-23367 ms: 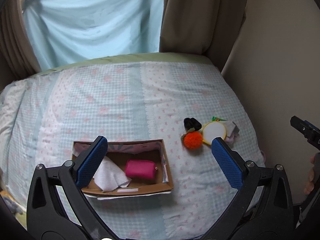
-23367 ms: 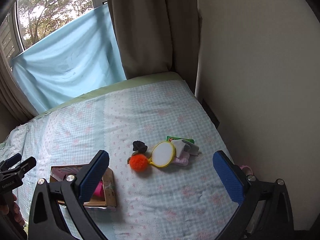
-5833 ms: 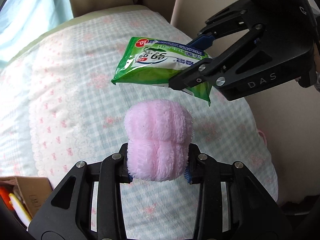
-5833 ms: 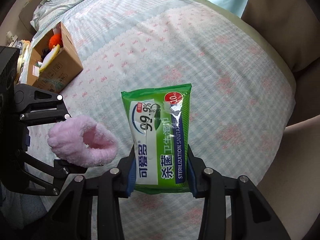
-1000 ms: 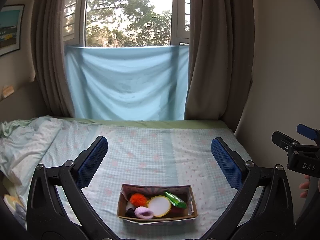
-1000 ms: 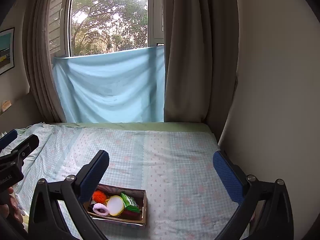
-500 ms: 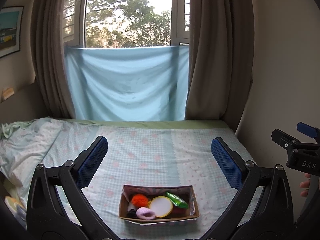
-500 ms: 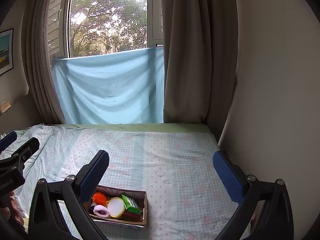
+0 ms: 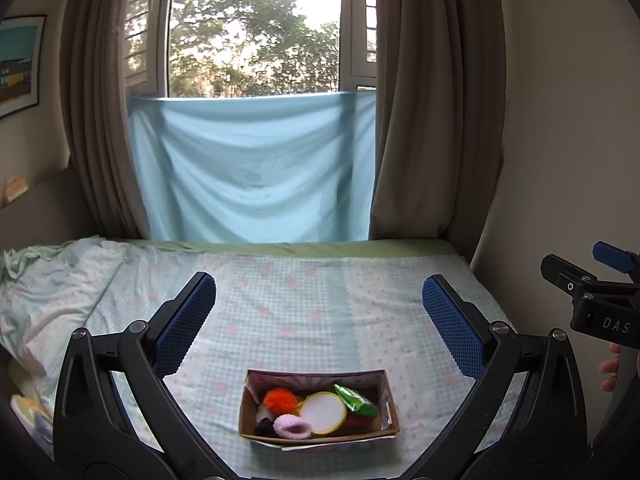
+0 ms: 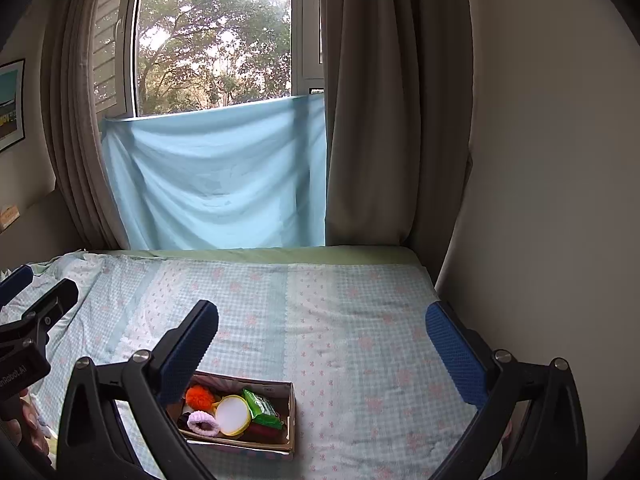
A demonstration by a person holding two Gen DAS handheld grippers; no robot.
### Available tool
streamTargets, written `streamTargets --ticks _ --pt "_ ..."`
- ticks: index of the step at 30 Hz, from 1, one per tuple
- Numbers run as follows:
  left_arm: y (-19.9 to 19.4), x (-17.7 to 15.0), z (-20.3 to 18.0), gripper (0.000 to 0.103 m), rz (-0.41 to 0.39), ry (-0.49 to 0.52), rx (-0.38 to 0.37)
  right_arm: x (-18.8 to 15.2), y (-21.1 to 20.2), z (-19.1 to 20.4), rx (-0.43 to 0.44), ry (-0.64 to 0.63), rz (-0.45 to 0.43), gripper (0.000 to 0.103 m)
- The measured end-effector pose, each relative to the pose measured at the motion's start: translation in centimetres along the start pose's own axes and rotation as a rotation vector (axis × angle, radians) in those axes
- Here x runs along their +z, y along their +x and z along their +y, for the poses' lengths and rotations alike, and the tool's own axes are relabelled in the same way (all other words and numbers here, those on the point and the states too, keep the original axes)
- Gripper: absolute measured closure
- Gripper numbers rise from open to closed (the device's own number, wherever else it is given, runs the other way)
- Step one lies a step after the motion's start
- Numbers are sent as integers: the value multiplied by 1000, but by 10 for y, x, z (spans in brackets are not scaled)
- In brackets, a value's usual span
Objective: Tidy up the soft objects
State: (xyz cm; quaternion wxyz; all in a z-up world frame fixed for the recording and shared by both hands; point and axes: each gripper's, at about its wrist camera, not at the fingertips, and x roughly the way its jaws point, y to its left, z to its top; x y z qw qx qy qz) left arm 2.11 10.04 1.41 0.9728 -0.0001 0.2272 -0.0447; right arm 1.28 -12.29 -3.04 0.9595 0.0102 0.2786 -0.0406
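**Both tongs wide, box filled on bed**

Left tongs (image 9: 318,322) and right tongs (image 10: 322,346) gape wide, empty, hovering above the bed (image 9: 304,300). The cardboard box (image 9: 390,410) sits below and between the left tongs' blue ribbed pads; below the right tongs' left pad. Inside: fuzzy orange pompom (image 9: 280,398), fluffy pink scrunchie (image 9: 294,426), round yellow-rimmed mirror (image 9: 322,407), glossy green wipes pack (image 10: 262,403).

Cardboard box (image 9: 316,436) (matt), fuzzy pompom (image 9: 279,399)
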Motion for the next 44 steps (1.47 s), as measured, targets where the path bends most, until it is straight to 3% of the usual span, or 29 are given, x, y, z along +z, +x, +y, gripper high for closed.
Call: streamTargets --ticks 30,35,44 --pt "-15 2 9 0 -54 -17 21 -1 -7 10 -7 -12 -26 0" --pt "-19 6 6 0 -78 -9 -5 -1 -9 11 -5 -11 -30 0" --pt "-19 6 3 0 -103 4 62 -3 -9 10 0 -5 -31 0"
